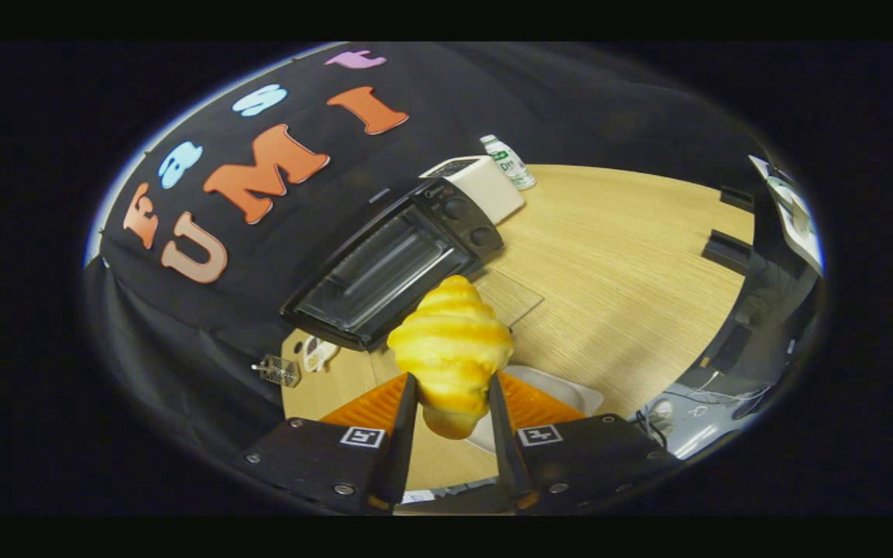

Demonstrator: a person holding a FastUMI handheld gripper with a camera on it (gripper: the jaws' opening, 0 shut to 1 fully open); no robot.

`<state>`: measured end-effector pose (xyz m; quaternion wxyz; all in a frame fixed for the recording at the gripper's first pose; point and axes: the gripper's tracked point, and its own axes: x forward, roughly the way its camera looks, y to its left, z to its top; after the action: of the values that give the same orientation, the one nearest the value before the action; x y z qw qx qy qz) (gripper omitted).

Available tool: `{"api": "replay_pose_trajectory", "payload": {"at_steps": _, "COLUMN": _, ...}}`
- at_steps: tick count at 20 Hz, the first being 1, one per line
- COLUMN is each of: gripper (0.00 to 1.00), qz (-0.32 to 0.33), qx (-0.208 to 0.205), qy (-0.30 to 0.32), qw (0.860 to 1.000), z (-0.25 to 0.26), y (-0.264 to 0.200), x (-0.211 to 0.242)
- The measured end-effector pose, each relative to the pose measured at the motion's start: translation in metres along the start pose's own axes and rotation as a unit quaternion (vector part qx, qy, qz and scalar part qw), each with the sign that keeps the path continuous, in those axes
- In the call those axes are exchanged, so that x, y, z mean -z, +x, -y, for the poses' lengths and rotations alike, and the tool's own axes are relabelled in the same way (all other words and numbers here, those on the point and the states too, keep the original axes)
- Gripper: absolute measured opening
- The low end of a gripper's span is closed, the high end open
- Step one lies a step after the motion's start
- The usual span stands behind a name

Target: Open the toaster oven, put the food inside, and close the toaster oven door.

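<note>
Tool [452, 403] clamped on croissant [451, 353] at lower center, croissant hid toaster oven's [396, 267] lower right corner, door looked open, hard to confirm, table [617, 256] beneath, small bottle [508, 161] upper center

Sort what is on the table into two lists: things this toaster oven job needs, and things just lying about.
For the job:
- croissant, gripped between the closed jaws of the gripper
- toaster oven, door folded down open, beyond the croissant

Lying about:
- white bottle behind the oven
- white box beside the oven
- white plate under the gripper
</note>
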<state>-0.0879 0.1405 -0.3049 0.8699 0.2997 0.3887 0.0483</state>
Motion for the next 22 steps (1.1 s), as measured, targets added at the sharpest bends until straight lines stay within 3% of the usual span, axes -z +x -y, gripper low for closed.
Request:
{"api": "replay_pose_trajectory", "payload": {"at_steps": 11, "gripper": 0.47, "qz": 0.057, "qx": -0.137, "qy": 0.066, "qw": 0.987, "z": -0.075, "y": 0.066, "x": -0.03}}
{"api": "replay_pose_trajectory", "payload": {"at_steps": 16, "gripper": 0.47, "qz": 0.056, "qx": -0.17, "qy": 0.103, "qw": 0.979, "z": -0.1, "y": 0.11, "x": -0.037}}
{"api": "replay_pose_trajectory", "payload": {"at_steps": 22, "gripper": 0.47, "qz": 0.04, "qx": -0.166, "qy": 0.141, "qw": 0.975, "z": -0.112, "y": 0.158, "x": -0.028}}
